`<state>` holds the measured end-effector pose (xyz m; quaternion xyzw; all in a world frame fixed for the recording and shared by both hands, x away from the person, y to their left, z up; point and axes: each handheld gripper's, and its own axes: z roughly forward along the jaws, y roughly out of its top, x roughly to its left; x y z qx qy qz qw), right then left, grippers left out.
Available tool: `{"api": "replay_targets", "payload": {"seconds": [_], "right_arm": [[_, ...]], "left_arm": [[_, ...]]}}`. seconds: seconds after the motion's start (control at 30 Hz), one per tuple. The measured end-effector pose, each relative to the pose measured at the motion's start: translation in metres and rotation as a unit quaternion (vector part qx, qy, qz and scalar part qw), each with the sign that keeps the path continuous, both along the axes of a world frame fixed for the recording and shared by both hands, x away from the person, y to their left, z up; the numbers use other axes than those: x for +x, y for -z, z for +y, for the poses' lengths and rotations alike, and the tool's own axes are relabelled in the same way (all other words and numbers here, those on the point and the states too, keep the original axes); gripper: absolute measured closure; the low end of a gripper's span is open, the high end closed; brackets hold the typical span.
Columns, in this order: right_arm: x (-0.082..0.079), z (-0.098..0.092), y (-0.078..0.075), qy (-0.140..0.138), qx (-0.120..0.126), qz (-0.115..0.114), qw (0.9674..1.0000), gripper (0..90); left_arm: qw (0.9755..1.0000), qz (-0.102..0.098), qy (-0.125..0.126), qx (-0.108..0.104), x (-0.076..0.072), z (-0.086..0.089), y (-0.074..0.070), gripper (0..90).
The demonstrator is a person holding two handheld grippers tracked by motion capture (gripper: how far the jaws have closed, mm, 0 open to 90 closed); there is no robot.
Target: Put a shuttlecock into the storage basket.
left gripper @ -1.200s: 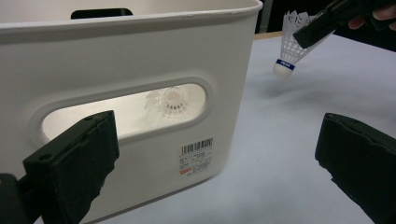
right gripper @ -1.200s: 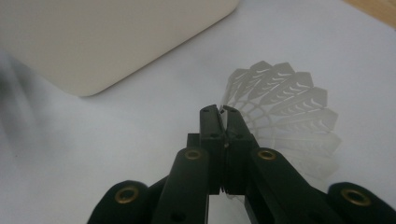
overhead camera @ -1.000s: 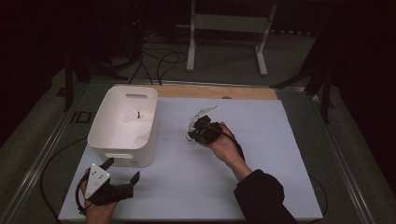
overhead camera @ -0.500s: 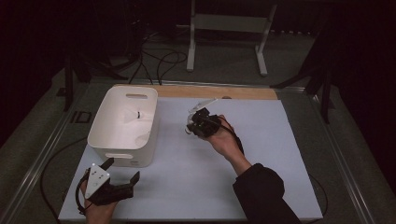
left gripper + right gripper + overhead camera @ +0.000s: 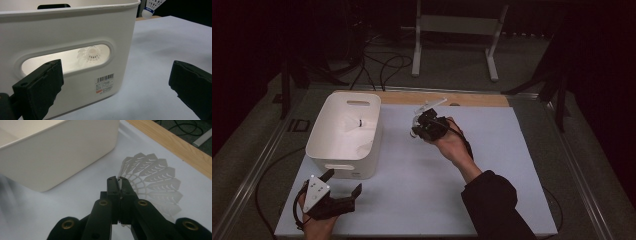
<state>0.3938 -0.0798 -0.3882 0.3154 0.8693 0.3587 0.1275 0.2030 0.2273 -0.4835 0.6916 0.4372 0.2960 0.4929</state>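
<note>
Nearest, the left gripper (image 5: 343, 196) rests at the counter (image 5: 412, 200)'s front edge, fingers (image 5: 37, 87) wide apart, just before the white bin (image 5: 324, 150). Its view shows, through the bin's handle slot, a shuttlecock inside (image 5: 92, 53). Farther off, over open counter, the right gripper (image 5: 119, 181) has its fingers clamped on a second shuttlecock (image 5: 152, 177), raised beside the bin.

A dim room is seen: a grey carpeted floor (image 5: 452, 75) strewn with black cables (image 5: 379, 67), a white metal stand (image 5: 454, 30), and a wooden-edged tabletop (image 5: 477, 99).
</note>
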Motion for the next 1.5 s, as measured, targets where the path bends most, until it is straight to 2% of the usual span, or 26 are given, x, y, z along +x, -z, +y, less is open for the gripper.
{"api": "replay_targets", "payload": {"seconds": [0.3, 0.8, 1.5], "right_arm": [[0.003, 0.001, -0.007, 0.006, -0.010, -0.004, 0.9999, 88.8], [0.007, 0.004, -0.016, 0.009, -0.011, -0.009, 0.9999, 88.9], [0.015, 0.004, -0.033, 0.017, 0.002, -0.016, 0.9997, 88.8]], "left_arm": [[1.0000, 0.000, 0.000, 0.000, 0.000, 0.000, 0.000, 0.3], [1.0000, -0.001, 0.000, 0.000, 0.000, 0.000, 0.000, 0.3], [1.0000, 0.000, 0.000, 0.000, 0.000, 0.000, 0.000, 0.3]]}}
